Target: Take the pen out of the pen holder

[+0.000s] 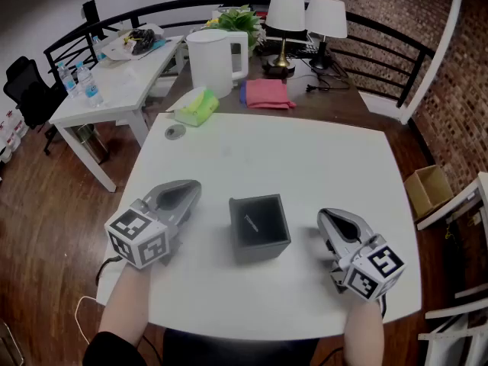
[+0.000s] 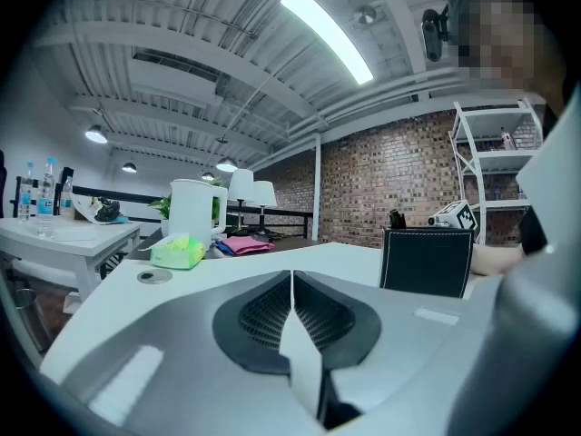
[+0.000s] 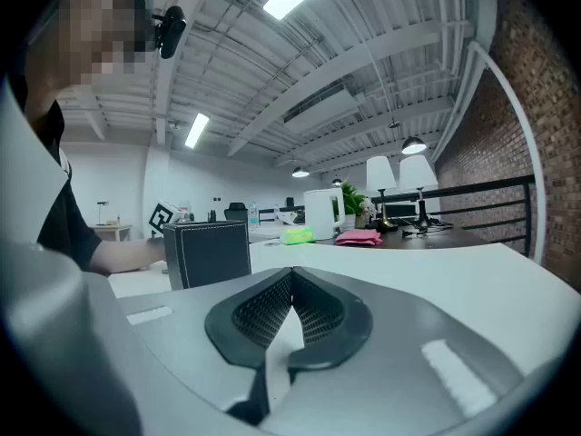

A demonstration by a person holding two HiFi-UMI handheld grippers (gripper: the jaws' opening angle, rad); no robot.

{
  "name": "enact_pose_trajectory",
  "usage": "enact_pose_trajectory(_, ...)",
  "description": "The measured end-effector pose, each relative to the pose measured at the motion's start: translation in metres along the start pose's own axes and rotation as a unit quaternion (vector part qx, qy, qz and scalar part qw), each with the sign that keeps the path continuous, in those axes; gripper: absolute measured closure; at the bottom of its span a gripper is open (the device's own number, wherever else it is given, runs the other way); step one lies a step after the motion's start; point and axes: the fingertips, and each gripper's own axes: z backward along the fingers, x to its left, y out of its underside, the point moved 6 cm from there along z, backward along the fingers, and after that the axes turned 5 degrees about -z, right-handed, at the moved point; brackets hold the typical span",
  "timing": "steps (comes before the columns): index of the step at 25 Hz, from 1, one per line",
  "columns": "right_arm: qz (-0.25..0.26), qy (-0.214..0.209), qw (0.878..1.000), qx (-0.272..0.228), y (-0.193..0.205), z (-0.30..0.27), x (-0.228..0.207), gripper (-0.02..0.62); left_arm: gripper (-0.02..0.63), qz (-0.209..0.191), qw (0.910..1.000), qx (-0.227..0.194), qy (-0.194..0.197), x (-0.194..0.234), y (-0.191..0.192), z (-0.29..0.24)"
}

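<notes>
A square black pen holder [image 1: 260, 227] stands on the white table [image 1: 305, 166] near its front edge. A thin pen [image 1: 251, 223] leans inside it. My left gripper [image 1: 187, 189] rests to the left of the holder, shut and empty. My right gripper [image 1: 332, 218] rests to the right of the holder, also shut with nothing between its jaws. In the left gripper view the pen holder [image 2: 427, 262] stands to the right, beyond the closed left gripper [image 2: 291, 275]. In the right gripper view the pen holder [image 3: 207, 254] is at the left, past the closed right gripper [image 3: 291, 272].
At the table's far left lie a green tissue pack [image 1: 197, 106] and a round cable cap [image 1: 174, 132]. On the dark desk behind stand a white kettle [image 1: 213, 59], a pink cloth [image 1: 267, 94] and two lamps [image 1: 299, 21]. A cardboard box [image 1: 428, 189] sits on the floor at right.
</notes>
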Motion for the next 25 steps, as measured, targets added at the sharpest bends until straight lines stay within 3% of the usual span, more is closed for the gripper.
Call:
enact_pose_trajectory(4, -0.003, 0.0, 1.0, 0.005, 0.002, 0.002, 0.001, 0.581, 0.595, 0.015, 0.9986, -0.015, 0.049, -0.012, -0.004, 0.001)
enact_pose_trajectory(7, -0.002, 0.001, 1.0, 0.004, 0.002, 0.003, 0.001, 0.581, 0.577, 0.039, 0.9921, -0.054, 0.107, -0.028, -0.025, 0.004)
enact_pose_trajectory(11, -0.002, 0.0, 1.0, 0.003, 0.002, 0.002, 0.002, 0.581, 0.532, 0.045, 0.9829, -0.092, 0.153, -0.043, -0.051, 0.012)
enact_pose_trajectory(15, -0.002, 0.0, 1.0, 0.004, 0.0, 0.003, 0.001, 0.581, 0.485, 0.026, 0.9772, -0.089, 0.191, -0.062, -0.063, 0.015)
enact_pose_trajectory(22, -0.002, 0.0, 1.0, 0.003, 0.001, 0.002, 0.002, 0.581, 0.483, 0.049, 0.9742, -0.056, 0.213, -0.066, -0.059, 0.0)
enact_pose_trajectory(25, -0.001, -0.001, 1.0, 0.002, 0.002, 0.002, 0.002, 0.581, 0.483, 0.038, 0.9727, -0.037, 0.226, -0.073, -0.054, -0.004)
